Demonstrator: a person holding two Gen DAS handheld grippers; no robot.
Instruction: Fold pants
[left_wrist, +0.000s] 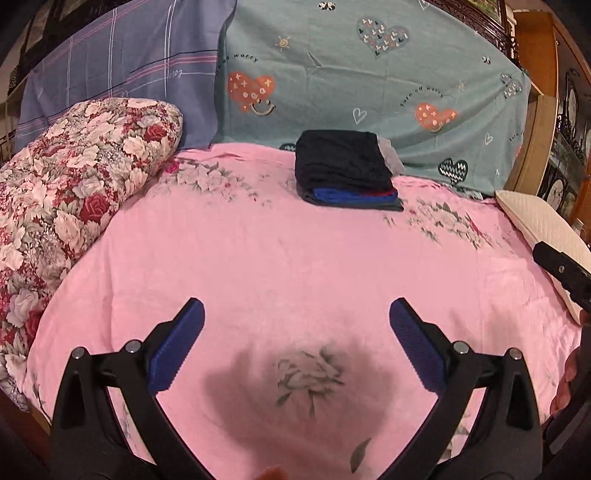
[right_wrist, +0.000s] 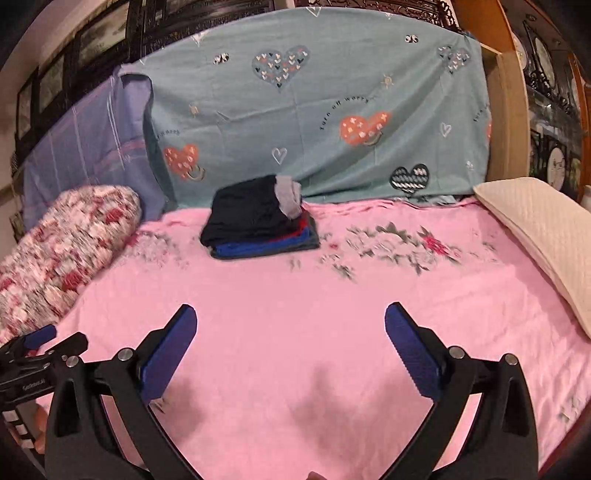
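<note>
A stack of folded pants (left_wrist: 345, 171) lies at the far side of the pink floral bed sheet (left_wrist: 258, 258), dark navy on top with blue, red and grey layers under it. It also shows in the right wrist view (right_wrist: 258, 218). My left gripper (left_wrist: 295, 317) is open and empty, held low over the near part of the sheet. My right gripper (right_wrist: 290, 321) is open and empty, also over the sheet (right_wrist: 295, 314). Both are well short of the stack. The right gripper's edge shows in the left view (left_wrist: 561, 273), the left gripper's in the right view (right_wrist: 40, 350).
A rolled floral quilt (left_wrist: 74, 192) lies along the left. A cream pillow (right_wrist: 543, 240) lies at the right. A teal heart-print cloth (left_wrist: 369, 81) and a purple plaid cloth (left_wrist: 122, 74) hang behind the bed. Wooden furniture (left_wrist: 535, 74) stands at the far right.
</note>
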